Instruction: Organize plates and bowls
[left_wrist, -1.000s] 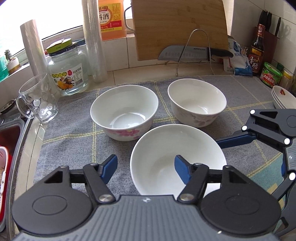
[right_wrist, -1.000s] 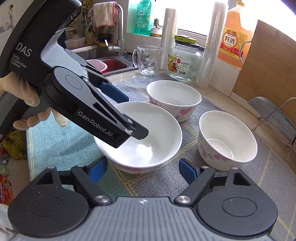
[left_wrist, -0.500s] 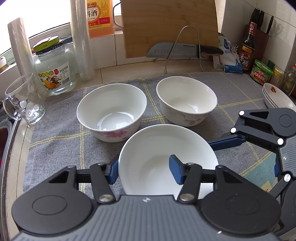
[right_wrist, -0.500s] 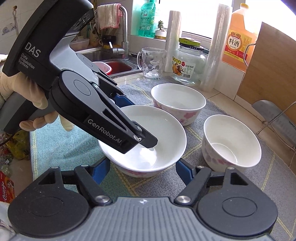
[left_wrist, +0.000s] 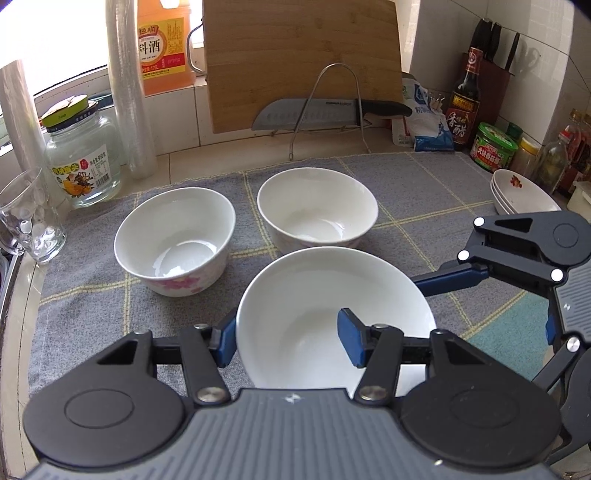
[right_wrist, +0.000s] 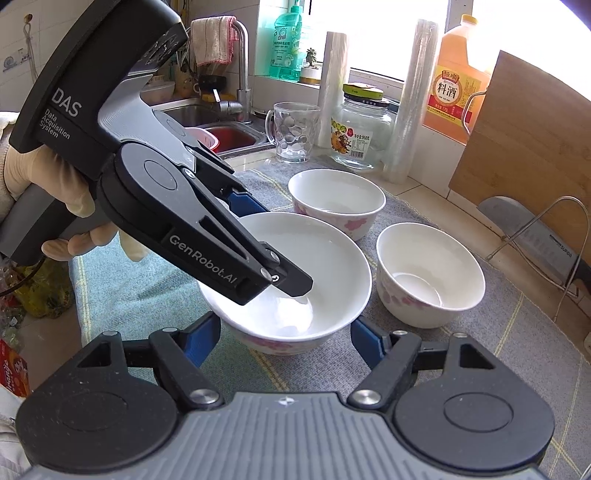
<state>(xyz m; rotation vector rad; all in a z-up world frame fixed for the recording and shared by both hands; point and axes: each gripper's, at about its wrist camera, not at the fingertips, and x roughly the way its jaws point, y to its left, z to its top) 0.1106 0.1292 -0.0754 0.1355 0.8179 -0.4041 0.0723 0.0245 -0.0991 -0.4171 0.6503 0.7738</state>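
A wide white bowl (left_wrist: 317, 295) with pink flowers hangs just above the grey cloth (left_wrist: 424, 192). My left gripper (left_wrist: 288, 343) is shut on its near rim, one finger outside and one inside. My right gripper (right_wrist: 286, 341) is shut across the same wide bowl (right_wrist: 325, 258), a blue pad on each side of its lower wall. Two smaller white bowls (left_wrist: 173, 236) (left_wrist: 317, 206) stand upright on the cloth behind it. A stack of white plates (left_wrist: 524, 195) sits at the cloth's far right edge.
A glass mug (left_wrist: 26, 218) and a jar (left_wrist: 81, 162) stand at the left by the sink (right_wrist: 221, 133). A knife on a wire rack (left_wrist: 325, 110) and a cutting board line the back wall. Sauce bottles and jars (left_wrist: 495, 147) crowd the right corner.
The left jaws closed onto the wide bowl's rim and the right jaws narrowed onto its sides. Both grippers then rose a little with the bowl between them.
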